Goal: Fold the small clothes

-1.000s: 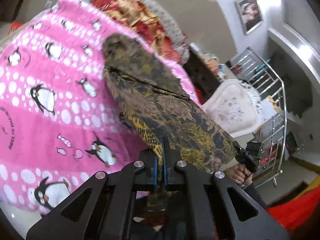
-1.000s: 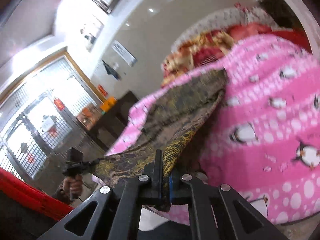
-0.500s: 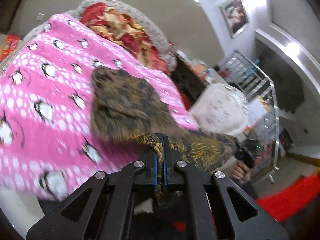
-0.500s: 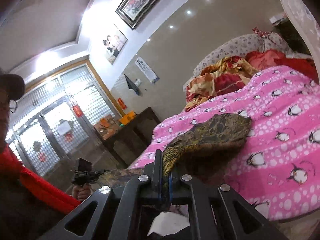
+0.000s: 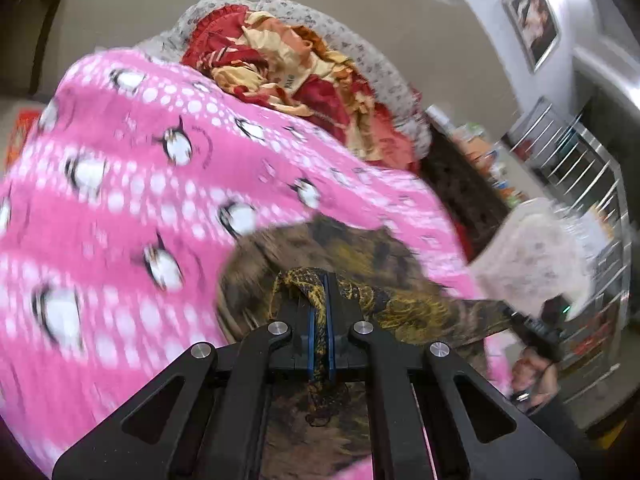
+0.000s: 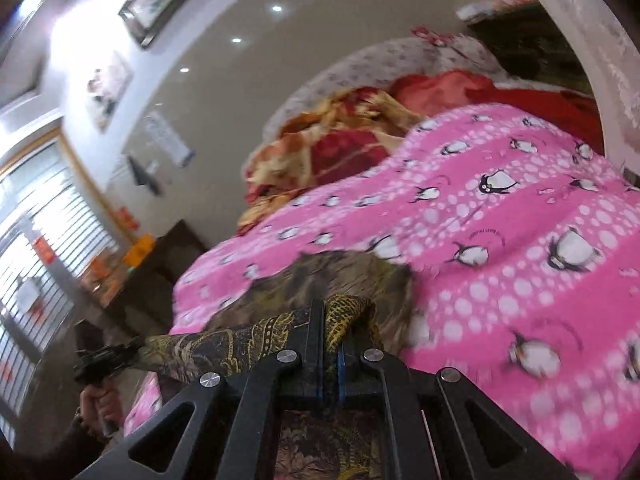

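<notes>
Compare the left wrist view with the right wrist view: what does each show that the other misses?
Only the left wrist view shows the metal rack and the right gripper from outside. Only the right wrist view shows the barred windows and the left gripper from outside. Both show the dark patterned garment clamped in shut jaws and stretched between the grippers, over the pink penguin blanket, with the red-and-gold bedding behind.

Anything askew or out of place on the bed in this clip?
Nothing damaged or spilled. The dark patterned garment lies bunched near the pink penguin blanket's edge, both grippers clamped on it, mid-fold. A crumpled red-and-yellow quilt sits heaped at the far end.
</notes>
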